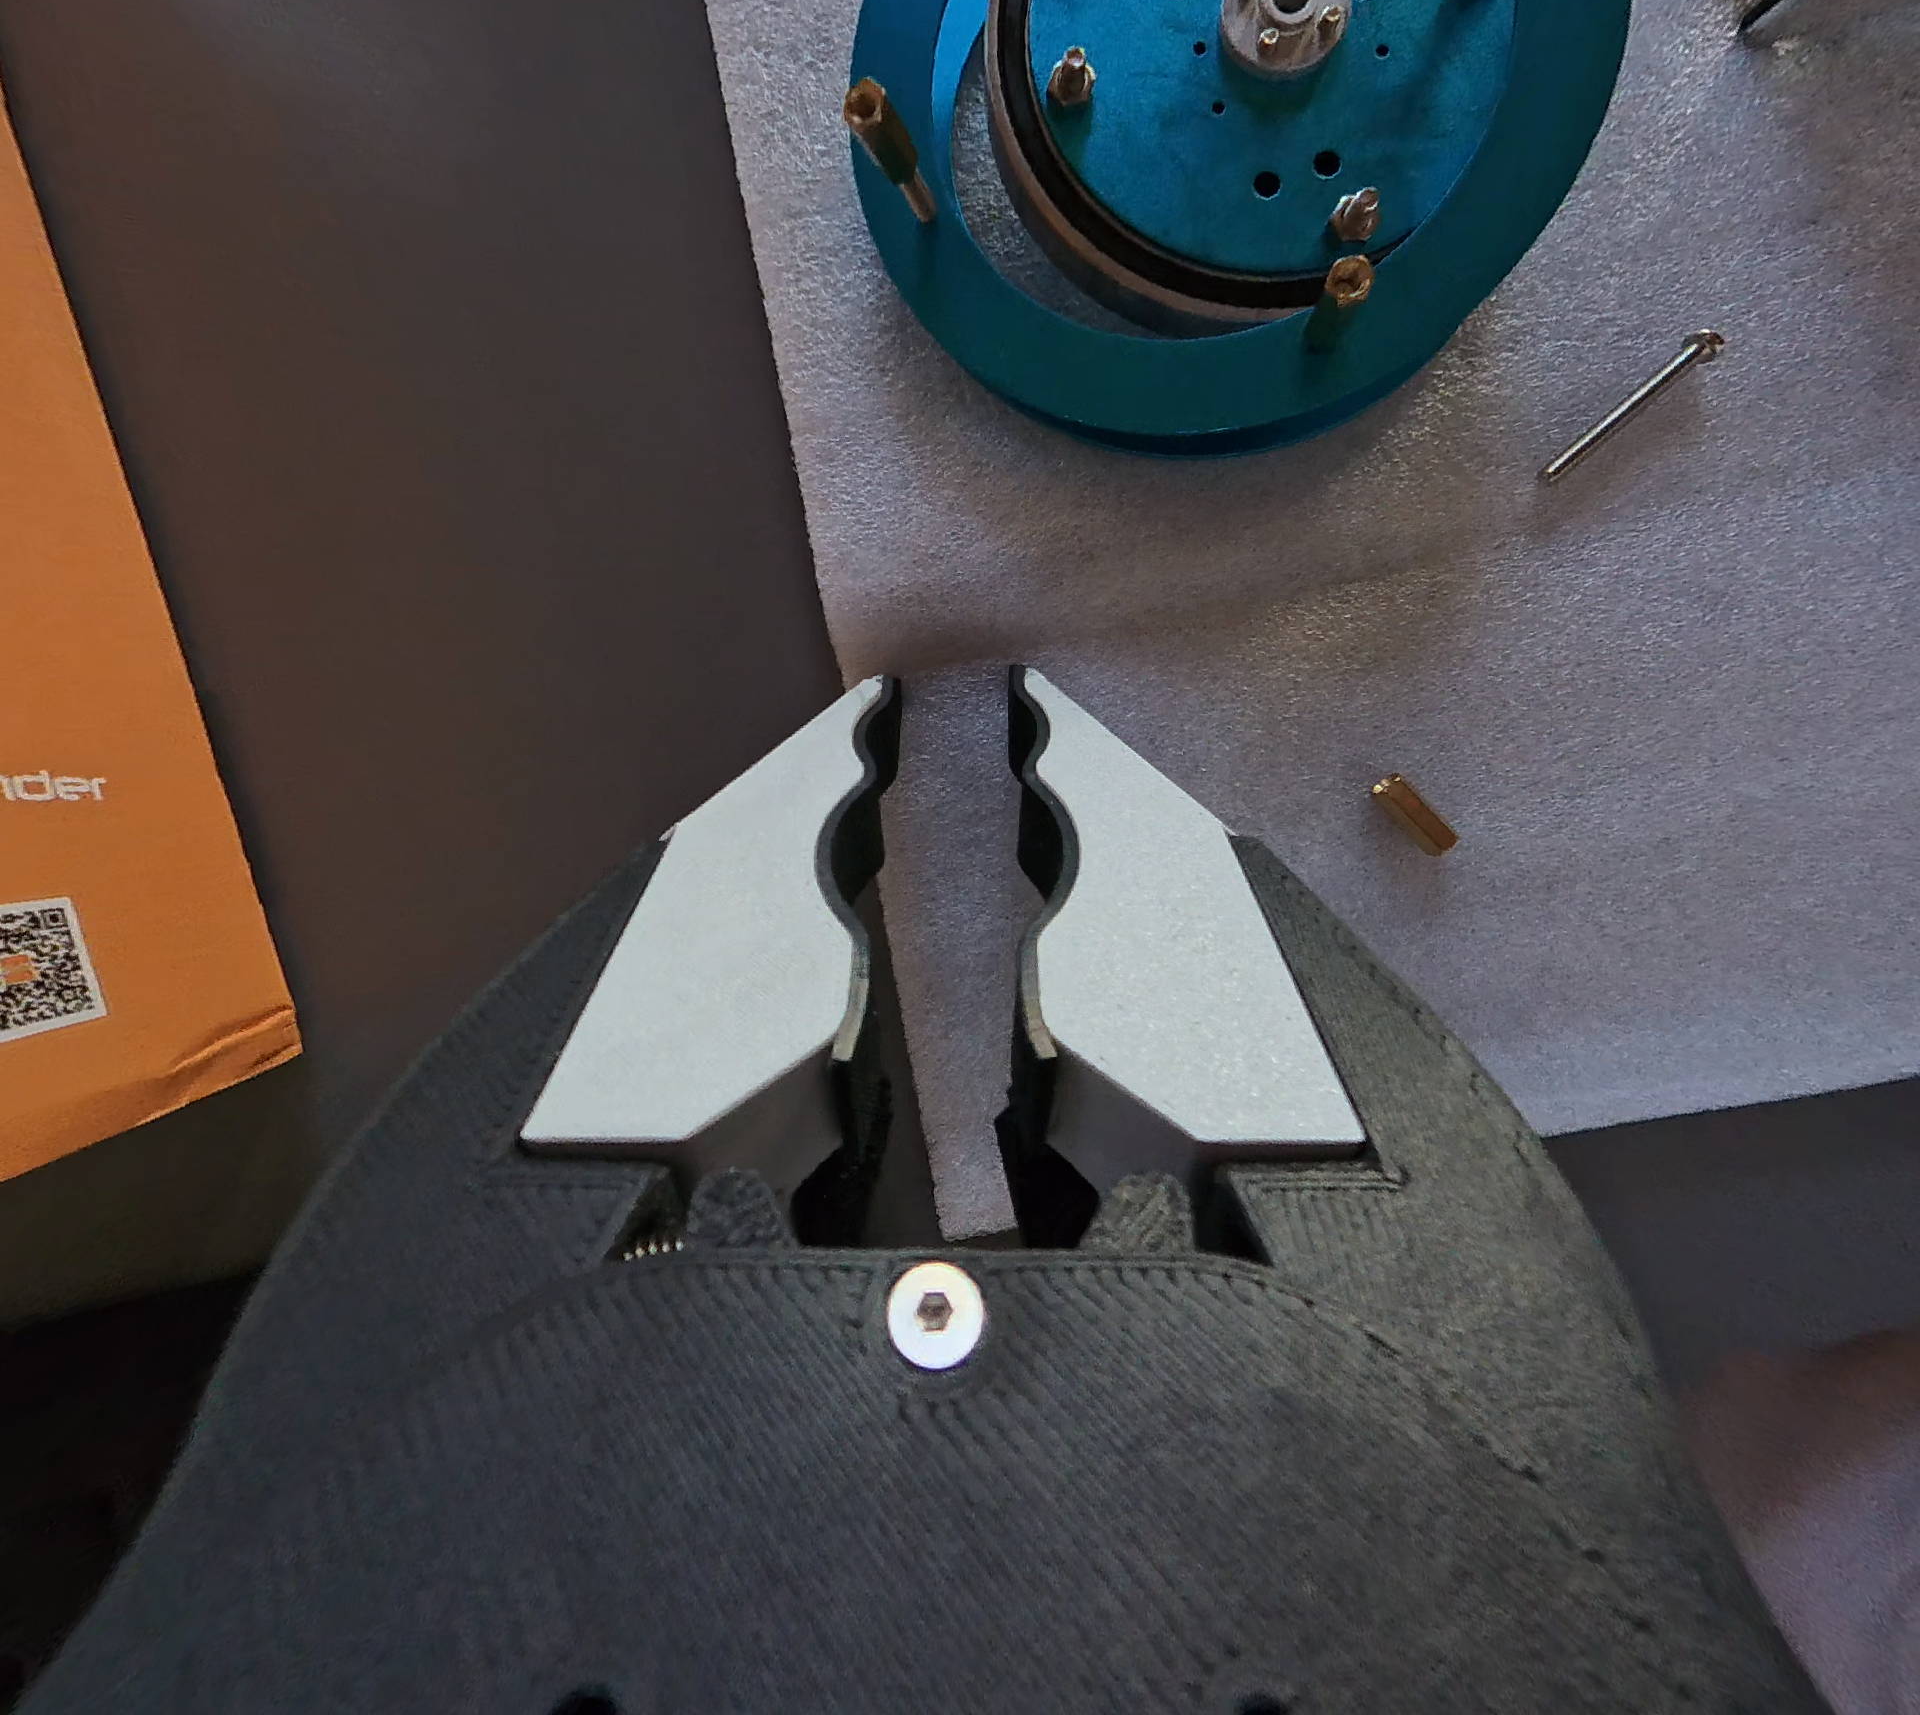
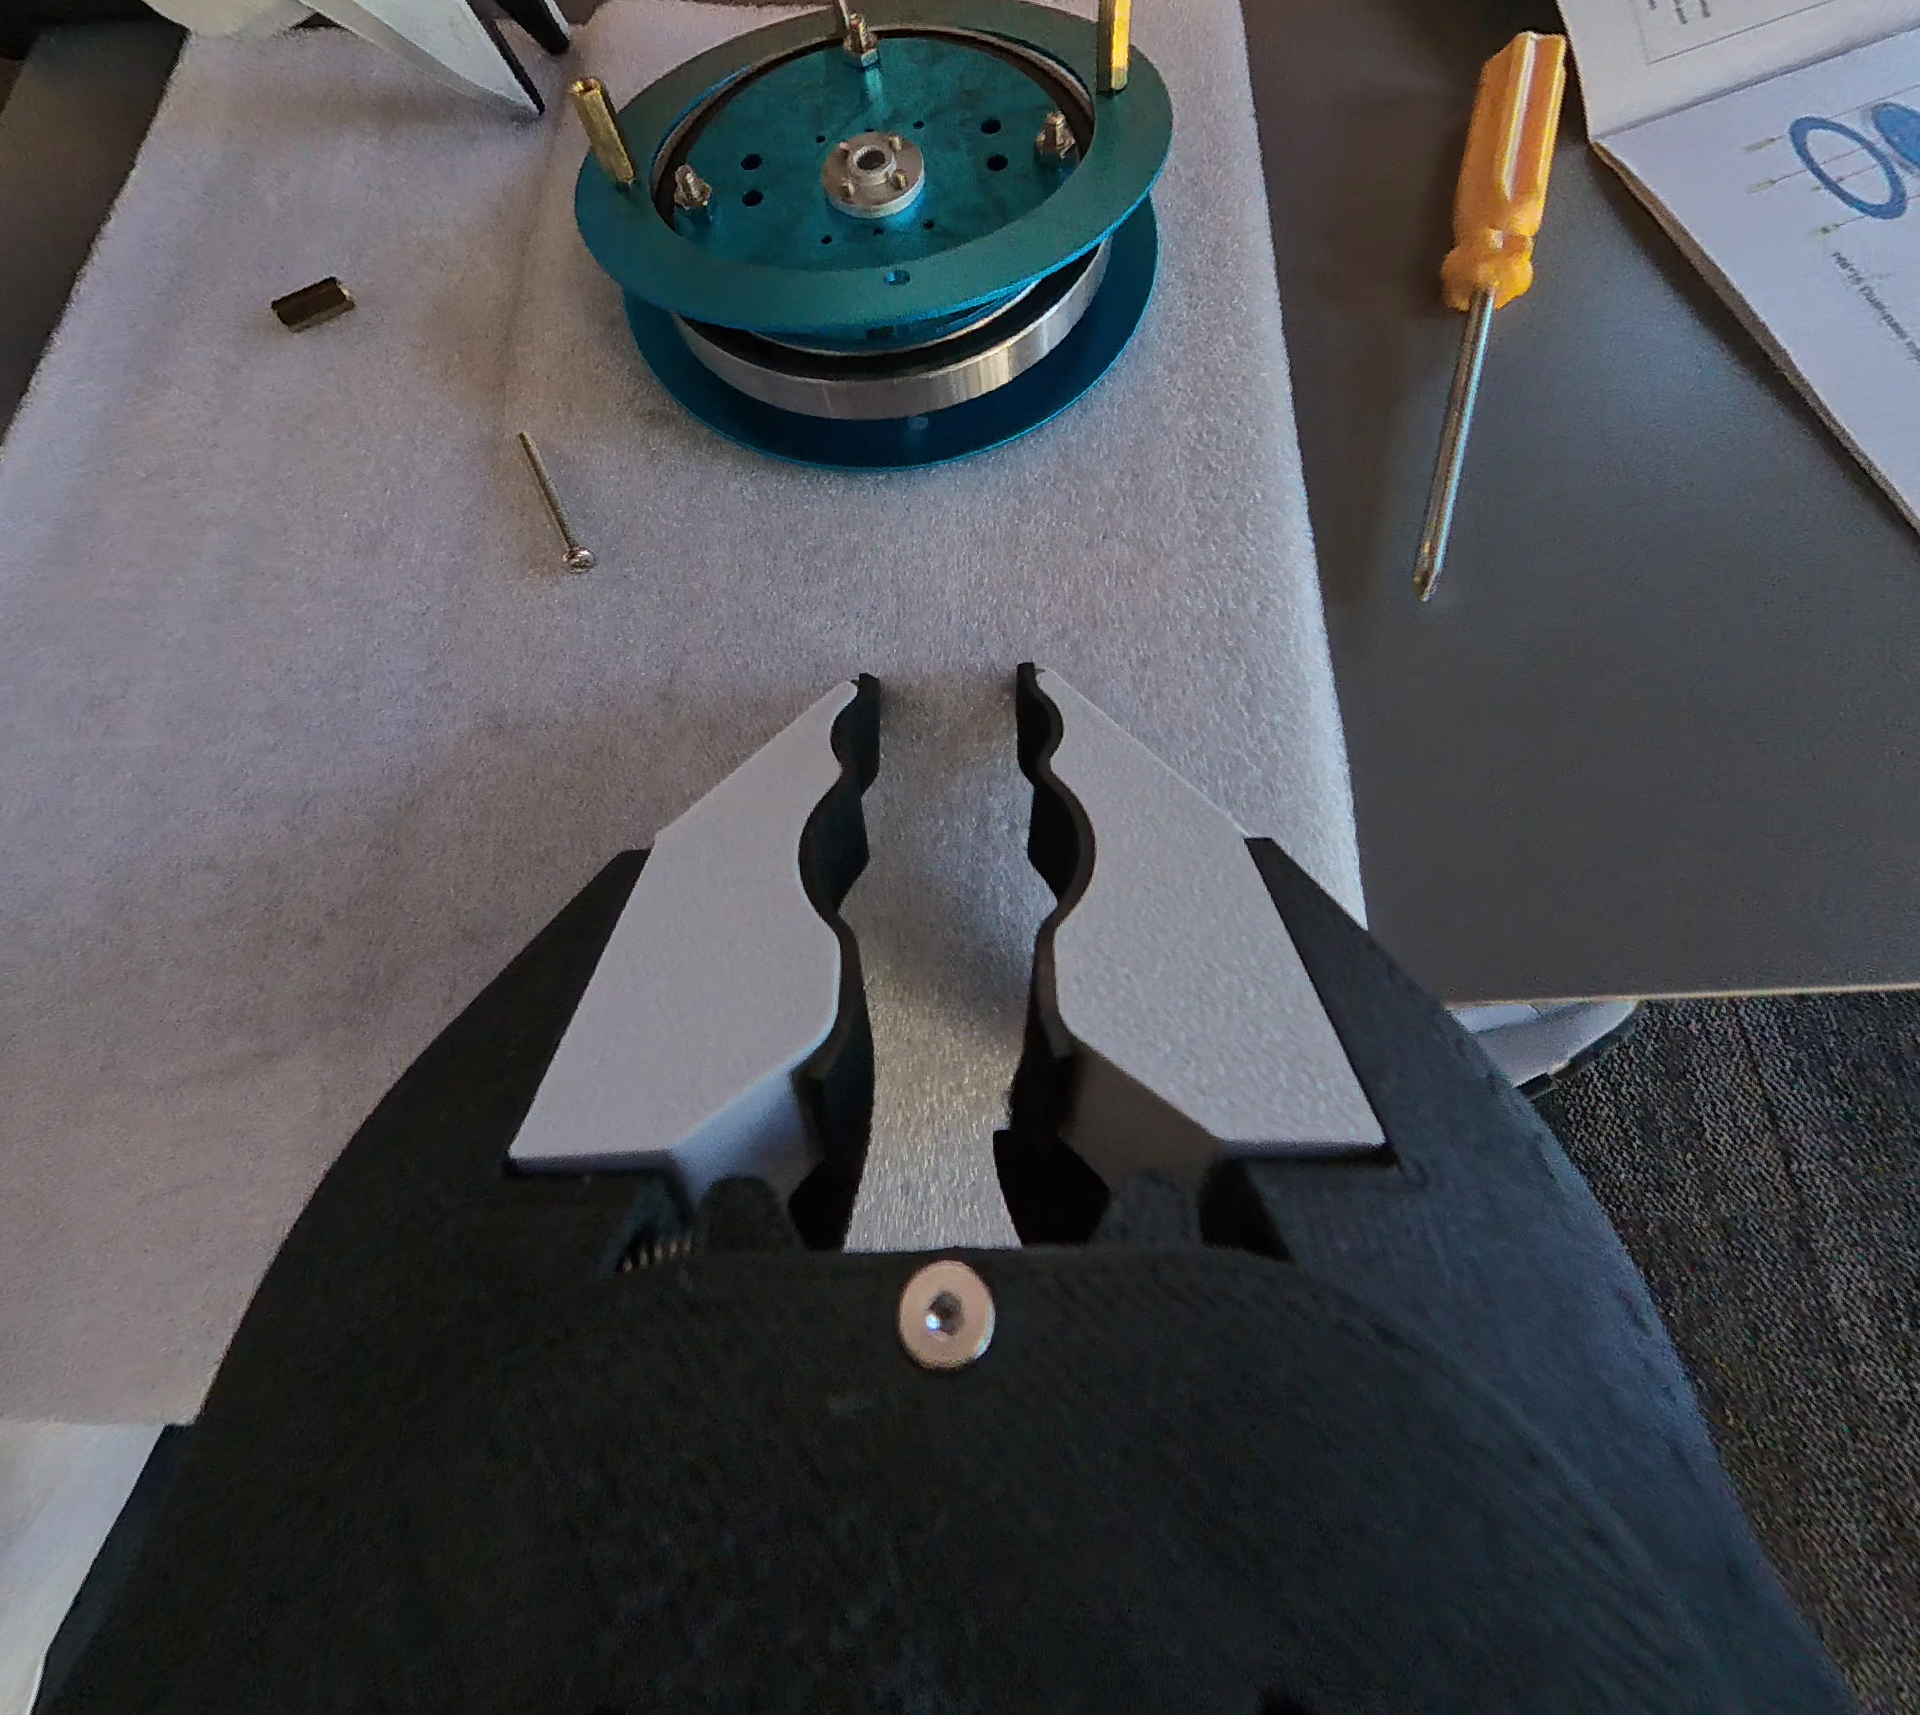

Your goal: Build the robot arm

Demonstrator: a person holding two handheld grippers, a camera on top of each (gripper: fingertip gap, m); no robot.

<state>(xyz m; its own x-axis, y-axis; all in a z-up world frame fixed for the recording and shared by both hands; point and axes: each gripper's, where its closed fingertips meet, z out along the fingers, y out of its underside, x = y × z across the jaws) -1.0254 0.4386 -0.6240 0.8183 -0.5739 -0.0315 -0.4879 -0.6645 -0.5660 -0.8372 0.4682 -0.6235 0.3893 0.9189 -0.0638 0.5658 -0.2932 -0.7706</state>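
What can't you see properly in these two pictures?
- Orange paper envelope: left wrist view, cut off by the left edge.
- Open printed booklet: right wrist view, cut off by the right edge.
- Blue metal ring assembly: its underside is hidden against the white foam sheet.

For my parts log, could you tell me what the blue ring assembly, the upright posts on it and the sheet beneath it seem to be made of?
Blue ring assembly: probably anodised metal, going by its matte, even blue sheen and thin, crisp edges. Upright posts: likely brass, golden, shiny and hexagonal. White sheet: seemingly soft foam, with a finely pebbled, matte surface.
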